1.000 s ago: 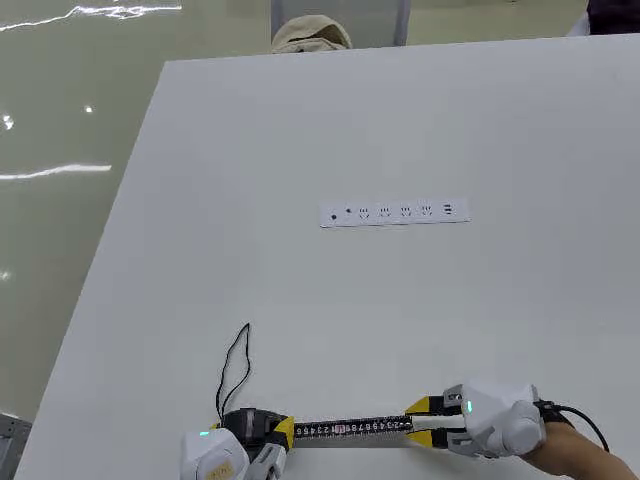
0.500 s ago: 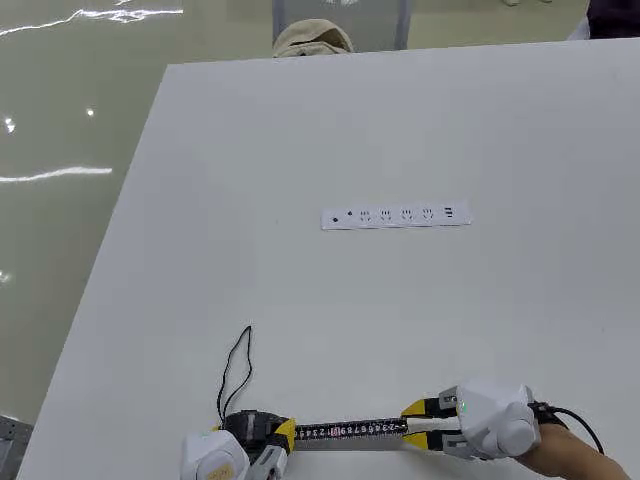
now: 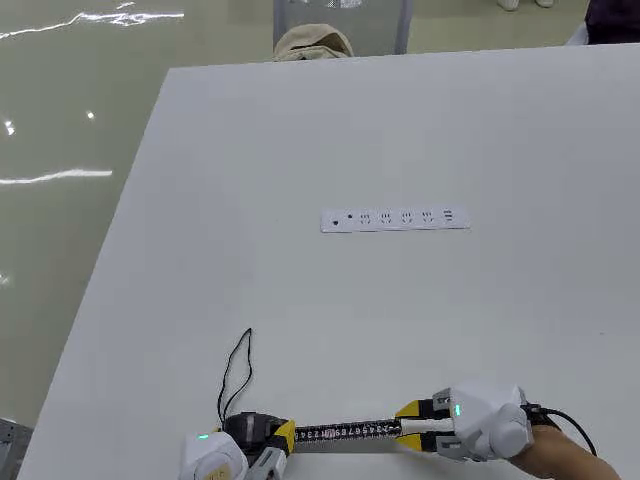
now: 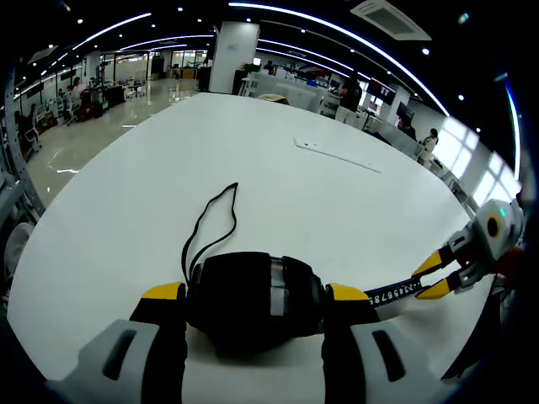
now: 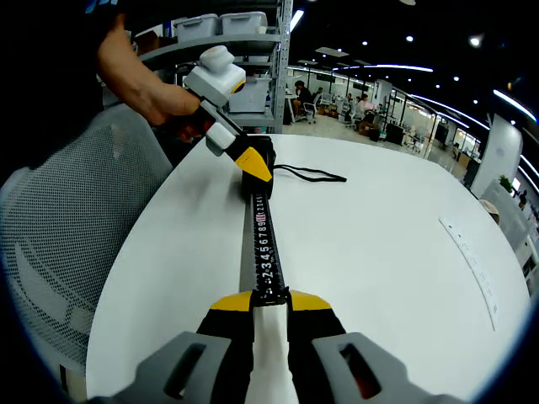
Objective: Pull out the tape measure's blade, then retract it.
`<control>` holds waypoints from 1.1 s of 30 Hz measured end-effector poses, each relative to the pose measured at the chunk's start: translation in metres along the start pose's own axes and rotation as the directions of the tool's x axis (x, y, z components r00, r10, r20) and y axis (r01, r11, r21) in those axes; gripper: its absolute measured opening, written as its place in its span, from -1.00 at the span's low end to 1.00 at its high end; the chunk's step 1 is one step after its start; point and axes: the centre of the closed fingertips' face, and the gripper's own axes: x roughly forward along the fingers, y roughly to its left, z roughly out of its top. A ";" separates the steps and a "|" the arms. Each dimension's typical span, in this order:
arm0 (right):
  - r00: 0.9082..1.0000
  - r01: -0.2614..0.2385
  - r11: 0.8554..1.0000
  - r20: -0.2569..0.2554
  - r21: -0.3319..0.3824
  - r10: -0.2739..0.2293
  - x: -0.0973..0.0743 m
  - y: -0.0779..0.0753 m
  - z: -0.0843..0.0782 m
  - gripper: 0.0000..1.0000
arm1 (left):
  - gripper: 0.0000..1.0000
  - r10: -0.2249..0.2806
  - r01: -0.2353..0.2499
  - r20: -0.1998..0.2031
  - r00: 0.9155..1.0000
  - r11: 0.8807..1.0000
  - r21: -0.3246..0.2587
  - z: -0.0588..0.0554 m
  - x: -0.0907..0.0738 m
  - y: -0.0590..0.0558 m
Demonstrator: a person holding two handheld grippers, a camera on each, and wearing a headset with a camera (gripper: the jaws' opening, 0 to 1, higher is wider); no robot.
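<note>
The left gripper (image 4: 253, 296) lies low at the table's near edge, jaws clamped around the black tape measure (image 3: 252, 428), whose cord (image 3: 235, 372) loops away. The blade (image 5: 263, 244) runs rightward, flat over the white table (image 3: 400, 130), to the level right gripper (image 5: 261, 301), jaws pinched narrow on its tip. A power strip (image 3: 395, 219) lies mid-table. Beyond is a bright open hall.

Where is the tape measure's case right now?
In the head view, the case sits near the table's near edge, left of centre, clamped in the left gripper, its blade running right to the right gripper.
</note>
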 end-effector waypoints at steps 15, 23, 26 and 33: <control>1.000 -0.005 1.000 0.004 -0.007 0.005 0.005 0.000 0.005 -0.76 | 0.23 -0.005 0.005 0.000 1.000 1.000 -0.005 0.001 0.000 0.001; 1.000 -0.010 1.000 0.009 -0.007 0.010 0.009 0.001 0.009 -0.76 | 0.23 -0.008 0.008 0.002 1.000 1.000 -0.006 0.001 0.000 0.001; 1.000 -0.010 1.000 0.011 -0.007 0.010 0.011 0.001 0.010 -0.76 | 0.23 -0.008 0.008 0.002 1.000 1.000 -0.007 0.001 0.000 0.002; 1.000 -0.011 1.000 0.013 -0.008 0.011 0.014 0.001 0.012 -0.76 | 0.24 -0.010 0.010 0.002 1.000 1.000 -0.008 -0.001 0.001 0.002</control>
